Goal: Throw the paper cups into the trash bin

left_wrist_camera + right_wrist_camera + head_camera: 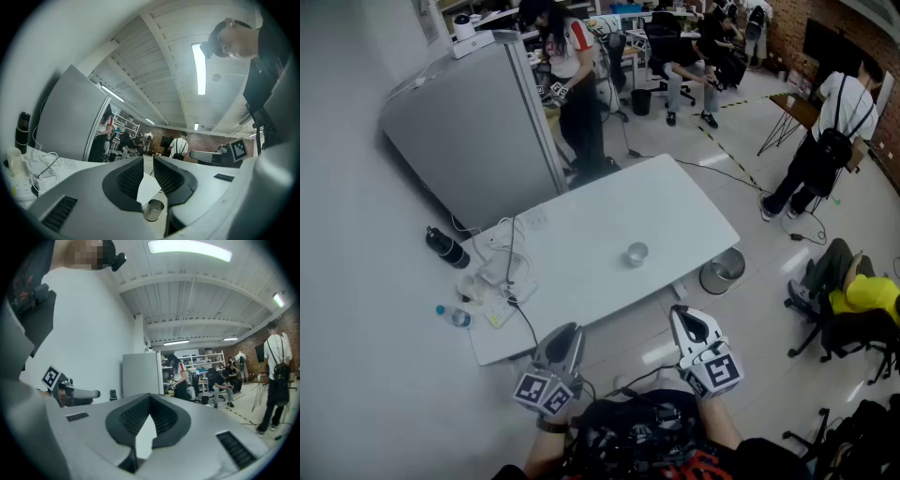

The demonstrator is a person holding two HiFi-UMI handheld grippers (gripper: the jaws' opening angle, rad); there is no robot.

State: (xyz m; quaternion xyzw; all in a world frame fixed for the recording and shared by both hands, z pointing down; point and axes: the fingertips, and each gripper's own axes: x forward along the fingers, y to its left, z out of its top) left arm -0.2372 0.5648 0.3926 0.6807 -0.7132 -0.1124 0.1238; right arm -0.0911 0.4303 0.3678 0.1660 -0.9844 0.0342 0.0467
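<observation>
One paper cup (637, 253) stands upright on the white table (675, 211), right of its middle. In the left gripper view the cup (153, 209) shows low in the picture, farther along the table and beyond the jaws. The round trash bin (722, 272) sits on the floor by the table's near right corner. My left gripper (567, 330) hovers off the table's near edge. Its jaws stand a narrow gap apart with nothing between them (148, 159). My right gripper (682, 314) is held over the floor near the bin, with its tips touching, shut and empty (150, 397).
A black bottle (447, 247), a water bottle (455, 316) and a tangle of cables (502, 267) sit at the table's left end. A grey partition (478, 122) stands behind it. People stand around the room. Office chairs with bags (853, 300) are at the right.
</observation>
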